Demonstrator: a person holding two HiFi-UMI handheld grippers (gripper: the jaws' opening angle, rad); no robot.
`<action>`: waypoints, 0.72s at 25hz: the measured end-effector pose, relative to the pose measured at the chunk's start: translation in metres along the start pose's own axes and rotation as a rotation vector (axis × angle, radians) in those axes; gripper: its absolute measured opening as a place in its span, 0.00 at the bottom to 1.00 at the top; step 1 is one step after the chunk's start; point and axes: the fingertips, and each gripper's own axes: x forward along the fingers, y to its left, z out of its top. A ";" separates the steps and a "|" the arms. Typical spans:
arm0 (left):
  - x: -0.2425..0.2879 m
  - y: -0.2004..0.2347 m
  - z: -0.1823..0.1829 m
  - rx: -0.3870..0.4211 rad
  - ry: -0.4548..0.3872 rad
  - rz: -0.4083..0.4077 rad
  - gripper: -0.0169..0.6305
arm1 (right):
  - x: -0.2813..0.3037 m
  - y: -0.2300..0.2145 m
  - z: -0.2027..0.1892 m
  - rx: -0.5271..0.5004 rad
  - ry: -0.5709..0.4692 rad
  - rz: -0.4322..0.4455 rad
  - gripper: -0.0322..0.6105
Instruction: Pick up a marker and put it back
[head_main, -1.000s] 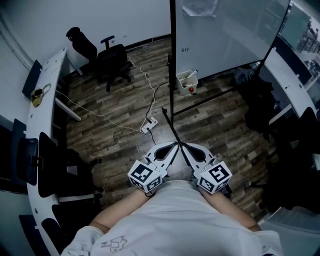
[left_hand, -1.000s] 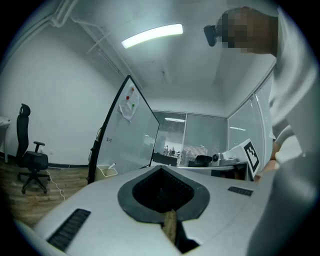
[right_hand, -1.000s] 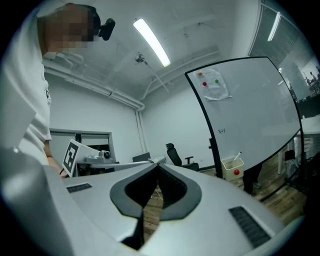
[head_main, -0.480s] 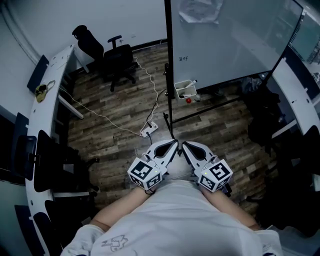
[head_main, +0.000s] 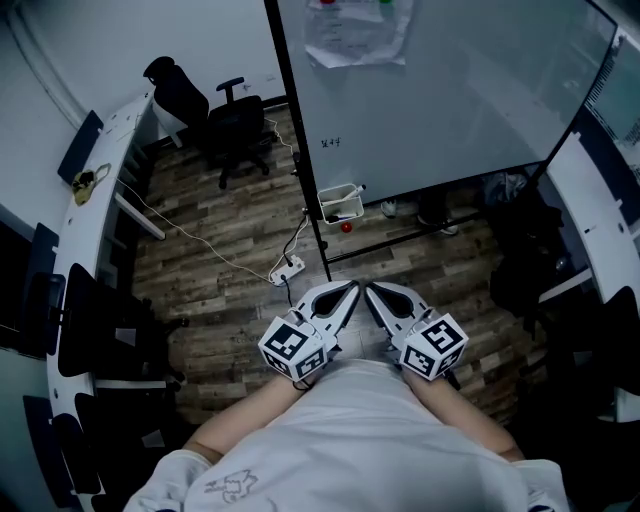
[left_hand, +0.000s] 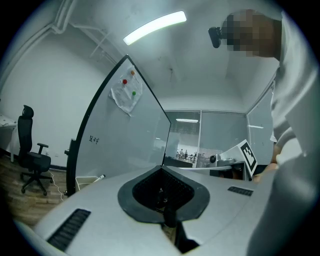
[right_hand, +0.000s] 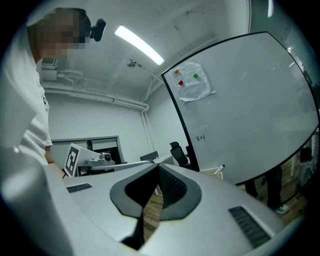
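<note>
Both pairs of tongs are held close against the person's white shirt, tips pointing forward and nearly touching each other: the left tongs (head_main: 349, 291) have their jaws pressed together on nothing, as their own view confirms (left_hand: 161, 168), and the right tongs (head_main: 369, 290) are likewise closed and empty (right_hand: 156, 164). Beneath them runs a dark wood-plank floor (head_main: 215, 245), where a white power strip (head_main: 286, 268) lies on a pale cable (head_main: 200, 238) that trails off to the left. Ahead stands a large black-framed whiteboard (head_main: 460, 90) carrying a few small handwritten marks (head_main: 330, 143) and a crumpled sheet (head_main: 357, 32) pinned near its top by coloured magnets. A small white tray (head_main: 338, 204) hangs at the board's lower left corner, well apart from both tongs, and the marker (head_main: 354, 189) rests in it with its end poking over the rim; it shows too in the left gripper view (left_hand: 100, 177) and the right gripper view (right_hand: 220, 168). A small red object (head_main: 346, 227) sits on the floor just below the tray. A pair of shoes (head_main: 432, 213) shows under the board's lower edge. A black office chair (head_main: 236, 124) stands farther back by the wall. A curved white worktop (head_main: 78, 230) sweeps along the left side of the room, and another white worktop (head_main: 592, 205) lines the right.
</note>
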 end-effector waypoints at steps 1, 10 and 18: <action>0.008 -0.003 -0.002 0.000 0.004 0.008 0.03 | -0.004 -0.006 0.000 0.014 0.005 0.005 0.07; 0.053 -0.007 -0.016 -0.016 0.059 0.019 0.03 | -0.024 -0.058 0.007 0.064 -0.007 -0.051 0.07; 0.092 0.010 -0.019 -0.054 0.069 -0.025 0.03 | -0.031 -0.096 0.011 0.089 -0.016 -0.127 0.07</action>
